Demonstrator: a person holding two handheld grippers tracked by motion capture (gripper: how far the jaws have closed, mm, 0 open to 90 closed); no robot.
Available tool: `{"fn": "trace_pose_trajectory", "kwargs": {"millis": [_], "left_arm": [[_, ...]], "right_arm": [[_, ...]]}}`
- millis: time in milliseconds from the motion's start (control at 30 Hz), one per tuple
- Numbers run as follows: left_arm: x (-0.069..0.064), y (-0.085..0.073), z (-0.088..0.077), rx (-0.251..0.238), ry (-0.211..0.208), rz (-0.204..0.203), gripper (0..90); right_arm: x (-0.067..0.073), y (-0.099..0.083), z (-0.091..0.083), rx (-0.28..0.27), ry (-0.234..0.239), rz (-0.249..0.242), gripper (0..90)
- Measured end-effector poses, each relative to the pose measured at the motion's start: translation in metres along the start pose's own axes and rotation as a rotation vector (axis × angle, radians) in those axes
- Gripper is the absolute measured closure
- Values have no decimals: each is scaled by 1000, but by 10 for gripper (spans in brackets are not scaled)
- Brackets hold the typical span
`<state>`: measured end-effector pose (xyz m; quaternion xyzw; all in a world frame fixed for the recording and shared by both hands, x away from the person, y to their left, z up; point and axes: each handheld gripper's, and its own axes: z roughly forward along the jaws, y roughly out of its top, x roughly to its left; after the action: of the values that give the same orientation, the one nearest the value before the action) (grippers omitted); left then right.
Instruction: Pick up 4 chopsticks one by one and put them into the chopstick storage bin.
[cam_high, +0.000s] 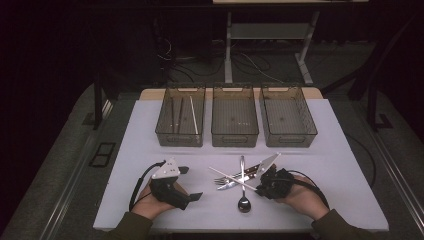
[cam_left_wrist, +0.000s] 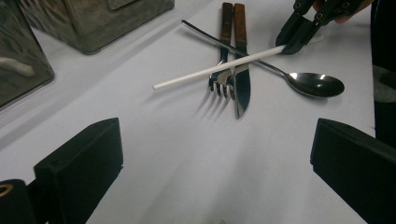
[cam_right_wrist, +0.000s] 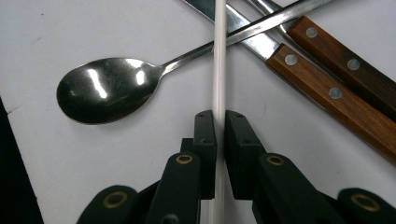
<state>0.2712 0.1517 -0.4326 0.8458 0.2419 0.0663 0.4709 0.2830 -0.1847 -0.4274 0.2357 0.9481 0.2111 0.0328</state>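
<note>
Your right gripper pinches the white chopstick; your left gripper rests spread. You're at the pick-up, so lift straight, clear of the spoon, probably toward the left bin.

The left gripper rests low over the table, jaws spread wide. The right gripper lies nearly flat, jaws pinched on a thin white stick.

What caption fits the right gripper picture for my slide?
Right gripper pinching a white stick lying across a spoon and two wooden-handled pieces of cutlery.
</note>
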Motion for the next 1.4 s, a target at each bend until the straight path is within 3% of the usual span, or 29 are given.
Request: {"fn": "trace_pose_trajectory", "kwargs": {"millis": [167,300,767,1400], "left_arm": [[0,0,0,-5,1,-3,10],[0,0,-1,-9,-1,-1,10],[0,0,-1,-7,-3,-4,10],[0,0,-1,-6,-3,-6,10]], "right_arm": [[0,0,0,1,0,-5,841],[-6,-4,-2,-28,42,21,841],[-20,-10,-18,-184,98,82,840],[-32,-1,-29,-322,86,129,841]]}}
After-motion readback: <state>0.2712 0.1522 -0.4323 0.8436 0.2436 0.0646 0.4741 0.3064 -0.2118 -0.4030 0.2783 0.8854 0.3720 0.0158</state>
